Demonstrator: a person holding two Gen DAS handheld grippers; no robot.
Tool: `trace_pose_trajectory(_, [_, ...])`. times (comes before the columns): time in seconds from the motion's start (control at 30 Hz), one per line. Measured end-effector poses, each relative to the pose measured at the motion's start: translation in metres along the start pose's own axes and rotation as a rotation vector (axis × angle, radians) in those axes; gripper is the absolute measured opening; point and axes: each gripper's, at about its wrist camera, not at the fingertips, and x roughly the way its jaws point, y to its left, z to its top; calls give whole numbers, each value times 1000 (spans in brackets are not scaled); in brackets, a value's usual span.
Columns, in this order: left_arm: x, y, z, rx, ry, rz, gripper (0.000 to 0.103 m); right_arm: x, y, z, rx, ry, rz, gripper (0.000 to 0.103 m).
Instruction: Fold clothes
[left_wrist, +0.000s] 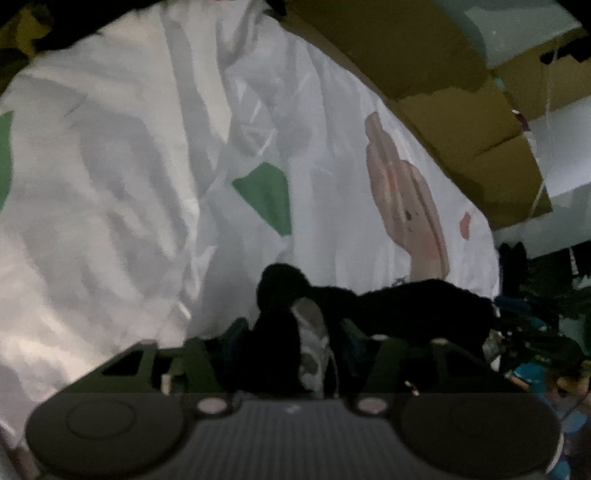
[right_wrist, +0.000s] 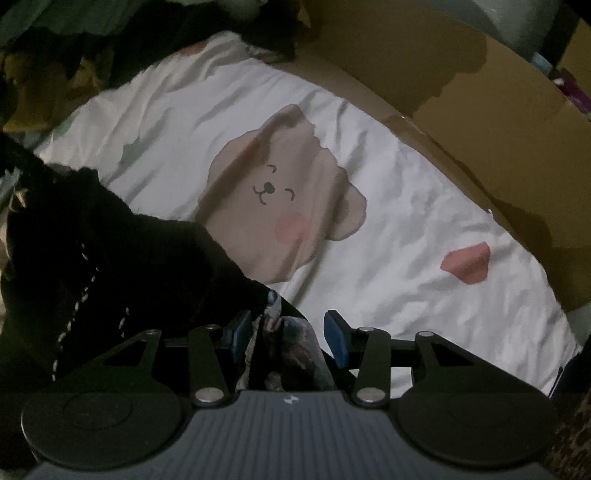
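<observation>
In the left wrist view a black garment (left_wrist: 406, 306) is bunched between the fingers of my left gripper (left_wrist: 293, 332), and the jaws are shut on it. A paler grey piece of cloth (left_wrist: 314, 343) shows in the same bunch, and the picture is dim and blurred. In the right wrist view the black garment (right_wrist: 110, 251), with a pale stitched line, lies heaped at the left. A patterned fold of it (right_wrist: 284, 343) stands between the blue pads (right_wrist: 336, 339) of my right gripper (right_wrist: 288, 332). That gripper is open, with a gap beside the right pad.
Everything lies on a white sheet (right_wrist: 406, 229) printed with a brown bear (right_wrist: 280, 192), pink hearts and green shapes (left_wrist: 266, 192). Brown cardboard (right_wrist: 443, 92) borders the sheet at the back and right. Dark clutter (left_wrist: 535, 332) sits beyond the sheet's right edge.
</observation>
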Motion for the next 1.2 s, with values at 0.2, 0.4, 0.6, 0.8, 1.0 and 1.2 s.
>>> trace_pose_trajectory(0.2, [2, -4, -5, 49, 19, 5, 49, 23, 11, 8, -108, 65, -17, 50])
trace_pose_trajectory(0.4, [1, -7, -11, 88, 27, 14, 41, 48, 5, 4, -47, 99, 14, 50])
trace_pose_trajectory(0.6, [-8, -15, -14, 142, -1, 32, 23, 42, -3, -4, 10, 56, 50, 11])
trace_pose_trajectory(0.8, [-40, -39, -6, 194, -103, -31, 18, 14, -17, 0, 97, -48, 7, 6])
trace_pose_trajectory(1.0, [-57, -80, 12, 299, -196, -99, 17, -23, -45, -3, 233, -144, -69, 6])
trace_pose_trajectory(1.2, [-43, -121, 39, 395, -197, -105, 17, -40, -79, -11, 353, -186, -131, 6])
